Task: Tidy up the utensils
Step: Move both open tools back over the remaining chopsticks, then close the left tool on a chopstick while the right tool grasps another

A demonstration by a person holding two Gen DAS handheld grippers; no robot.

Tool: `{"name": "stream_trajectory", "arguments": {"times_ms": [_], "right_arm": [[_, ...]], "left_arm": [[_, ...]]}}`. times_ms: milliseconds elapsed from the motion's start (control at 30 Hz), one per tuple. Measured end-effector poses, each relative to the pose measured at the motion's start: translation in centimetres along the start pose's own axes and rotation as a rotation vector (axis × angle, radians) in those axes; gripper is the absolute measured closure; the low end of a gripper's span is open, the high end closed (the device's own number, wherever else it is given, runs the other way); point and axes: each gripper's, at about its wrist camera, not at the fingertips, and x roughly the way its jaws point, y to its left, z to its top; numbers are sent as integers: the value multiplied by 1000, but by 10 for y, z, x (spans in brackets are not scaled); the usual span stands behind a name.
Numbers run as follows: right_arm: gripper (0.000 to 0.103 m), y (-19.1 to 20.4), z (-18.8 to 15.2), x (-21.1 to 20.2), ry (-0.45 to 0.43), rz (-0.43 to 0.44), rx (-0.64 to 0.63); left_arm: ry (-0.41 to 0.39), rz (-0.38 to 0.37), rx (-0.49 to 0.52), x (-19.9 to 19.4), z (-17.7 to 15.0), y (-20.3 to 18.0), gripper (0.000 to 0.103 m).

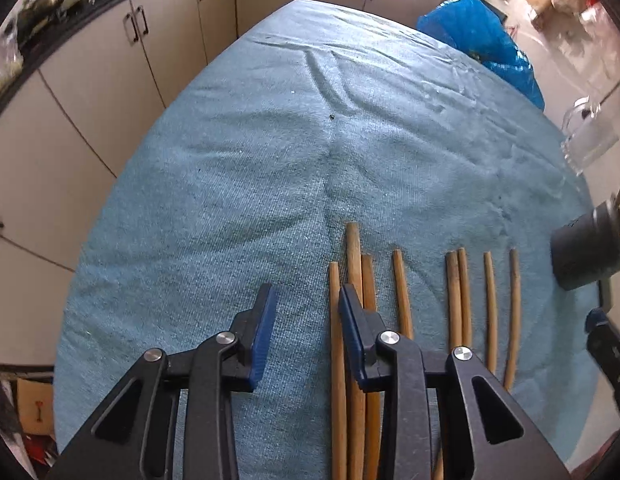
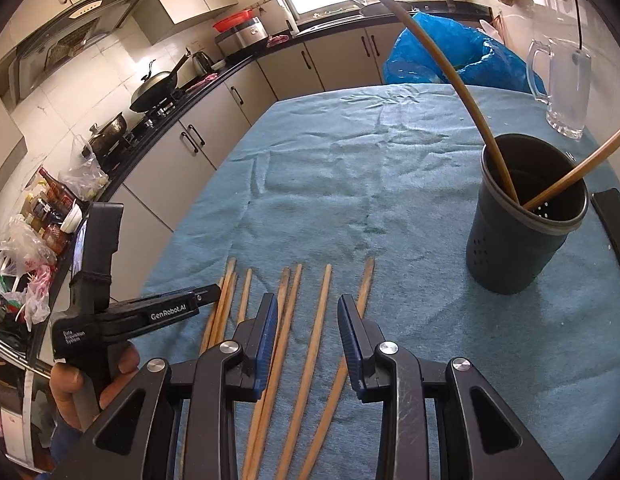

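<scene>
1. Wooden chopsticks [image 2: 308,344] lie in a loose row on the blue towel [image 2: 350,184] at the near table edge.
2. Right claw [image 2: 308,312] hovers with jaws apart around one chopstick, not pressing it.
3. Left claw [image 1: 308,308] is parted beside the leftmost sticks, holding nothing.
4. A dark holder [image 2: 522,232] with two chopsticks stands right; glass mug [image 2: 562,84] behind it.
5. The sticks' near ends are hidden under the claws.

Glass mug [image 2: 560,88], blue bag [image 2: 450,54], wok [image 2: 156,90]
</scene>
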Motion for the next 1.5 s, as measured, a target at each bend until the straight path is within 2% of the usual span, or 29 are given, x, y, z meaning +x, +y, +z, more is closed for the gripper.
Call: {"name": "stream_trajectory", "arguments": {"times_ms": [100, 167, 233, 267, 400, 500, 700, 767, 833, 933, 1067, 1300, 1500], "right_arm": [[69, -2, 1, 1, 8, -8, 1], [69, -1, 2, 5, 20, -16, -5], [69, 1, 5, 13, 43, -34, -24], [69, 2, 8, 20, 58, -42, -31], [73, 4, 19, 48, 118, -63, -46], [78, 3, 26, 73, 170, -78, -43], [81, 4, 31, 107, 244, -142, -66], [83, 10, 33, 112, 235, -165, -108], [94, 14, 32, 114, 239, -171, -132], [97, 12, 32, 113, 234, -140, -120], [97, 12, 33, 88, 159, -78, -97], [97, 34, 36, 0, -102, 4, -140], [97, 51, 31, -61, -303, 41, -166]], "left_arm": [[5, 70, 19, -2, -5, -4, 83], [3, 74, 24, -4, -10, -1, 85], [2, 67, 9, -4, -10, 5, 95], [5, 63, -6, -4, -9, 9, 96], [20, 15, -30, -3, -4, 19, 97], [24, 6, -33, -4, -5, 21, 97], [28, 2, -36, -3, -1, 22, 97], [22, 11, -30, -3, 0, 19, 97], [17, 8, -26, -2, 1, 15, 97], [15, -40, -28, -4, 1, 14, 98], [-59, -68, -32, -27, 0, 12, 98], [-255, -95, 5, -103, -7, -2, 98], [-378, -101, 31, -153, -15, -13, 98]]}}
